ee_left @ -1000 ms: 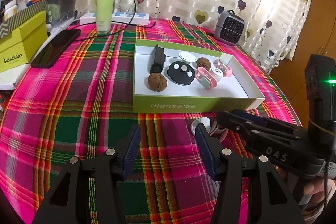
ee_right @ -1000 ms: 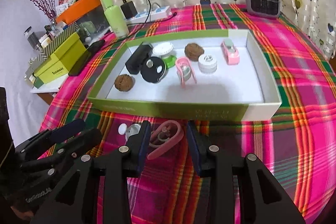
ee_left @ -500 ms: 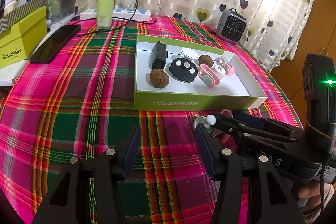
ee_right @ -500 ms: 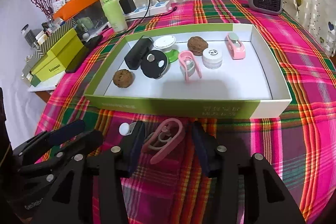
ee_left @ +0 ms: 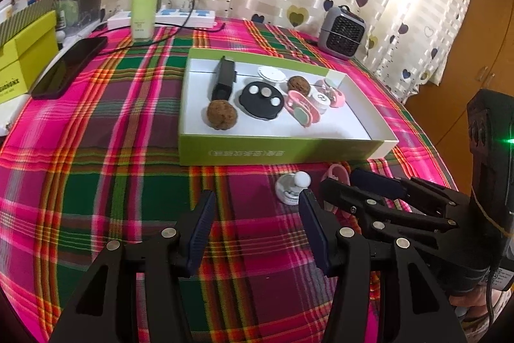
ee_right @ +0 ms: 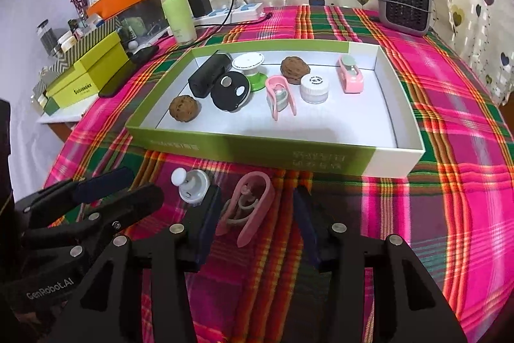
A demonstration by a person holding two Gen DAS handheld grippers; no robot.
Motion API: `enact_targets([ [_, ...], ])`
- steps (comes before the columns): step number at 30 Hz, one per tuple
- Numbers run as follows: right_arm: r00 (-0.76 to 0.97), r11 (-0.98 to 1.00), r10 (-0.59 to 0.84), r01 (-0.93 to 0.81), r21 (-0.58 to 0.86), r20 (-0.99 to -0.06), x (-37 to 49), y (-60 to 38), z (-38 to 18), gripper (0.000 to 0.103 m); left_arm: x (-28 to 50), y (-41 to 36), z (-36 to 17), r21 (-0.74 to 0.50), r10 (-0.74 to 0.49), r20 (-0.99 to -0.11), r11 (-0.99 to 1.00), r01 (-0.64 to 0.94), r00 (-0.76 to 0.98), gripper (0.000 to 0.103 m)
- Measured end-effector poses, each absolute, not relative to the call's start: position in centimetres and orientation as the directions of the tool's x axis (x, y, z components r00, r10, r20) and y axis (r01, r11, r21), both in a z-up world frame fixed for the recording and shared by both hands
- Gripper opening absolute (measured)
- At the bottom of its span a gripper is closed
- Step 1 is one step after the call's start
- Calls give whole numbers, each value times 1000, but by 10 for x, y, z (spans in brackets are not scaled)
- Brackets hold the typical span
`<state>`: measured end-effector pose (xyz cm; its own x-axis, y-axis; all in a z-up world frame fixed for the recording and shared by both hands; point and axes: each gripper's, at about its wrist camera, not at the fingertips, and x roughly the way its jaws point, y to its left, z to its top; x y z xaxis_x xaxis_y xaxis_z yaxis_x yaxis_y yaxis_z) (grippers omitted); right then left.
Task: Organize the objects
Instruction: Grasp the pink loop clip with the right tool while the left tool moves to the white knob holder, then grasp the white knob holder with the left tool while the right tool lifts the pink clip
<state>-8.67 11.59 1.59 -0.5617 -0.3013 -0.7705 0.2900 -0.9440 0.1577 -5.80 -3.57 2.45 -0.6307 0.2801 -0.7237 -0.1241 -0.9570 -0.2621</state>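
On the plaid-covered desk (ee_right: 449, 198) a pink clip (ee_right: 249, 209) lies just near of the green tray (ee_right: 257, 150), outside it, and sits between the fingers (ee_right: 205, 224) of the right gripper (ee_right: 253, 221). Those fingers have just been spreading apart; the left one stands close against the clip's side and the right one is clear of it, so the clip rests loose on the cloth, released. Just left of the clip stands a small white knob (ee_right: 189, 185), touching or nearly touching the right gripper's left finger.

The left gripper (ee_left: 255, 233) hangs above bare cloth left of the knob, its fingers parted with nothing between them. In the left wrist view the knob (ee_left: 292, 187) shows just past its right finger, and the right gripper (ee_left: 369, 192) reaches in from the right, hiding most of the clip (ee_left: 337, 174).

Inside the tray (ee_left: 273, 151) lie two brown walnuts (ee_right: 183, 108), a black bar (ee_right: 205, 76), a black disc (ee_right: 231, 92), a white-topped green stand (ee_right: 249, 66), another pink clip (ee_right: 279, 95), a white jar (ee_right: 314, 89) and a pink piece (ee_right: 350, 76) at the far right. Far left of the tray stand a green bottle (ee_right: 178, 15) and a power strip (ee_right: 231, 13); a grey heater (ee_right: 404, 2) sits at the far right.
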Motion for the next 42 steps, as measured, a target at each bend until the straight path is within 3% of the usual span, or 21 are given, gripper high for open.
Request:
enact_targets([
  [22, -543, -903, -353, 410, 126, -762, -76, 134, 16, 47, -85, -12, 17, -211, 273, -757, -962, -173, -594, 53],
  [27, -534, -868, -426, 469, 163, -730, -70, 134, 21, 47, -89, -14, 17, -199, 260, -759, -966, -167, -598, 53],
  [42, -528, -885, -345, 457, 83, -776, -77, 120, 11, 47, -88, -21, 16, -184, 245, -755, -969, -163, -608, 53],
])
